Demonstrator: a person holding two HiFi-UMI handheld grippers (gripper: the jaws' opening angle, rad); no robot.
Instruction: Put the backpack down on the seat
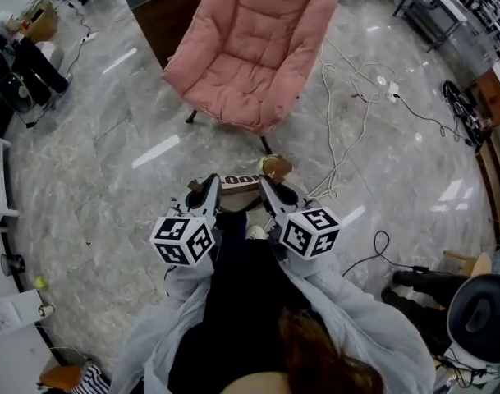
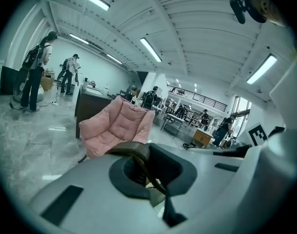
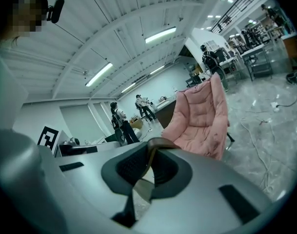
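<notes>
The left tool (image 1: 208, 185) is found closed on a brown strap (image 2: 134, 151) of the backpack (image 1: 237, 182). The right tool (image 1: 268, 185) is likewise clamped on a brown strap (image 3: 157, 144). The backpack is held between both tools in front of the person, above the floor (image 1: 110, 179), near the pink chair (image 1: 250, 48) but apart from it.

Glossy grey marble floor (image 1: 94, 162) strewn with white cables (image 1: 356, 84); dark wooden counter (image 1: 163, 19) beyond; strip lights (image 2: 150, 49) on a white ribbed ceiling (image 2: 187, 28).
</notes>
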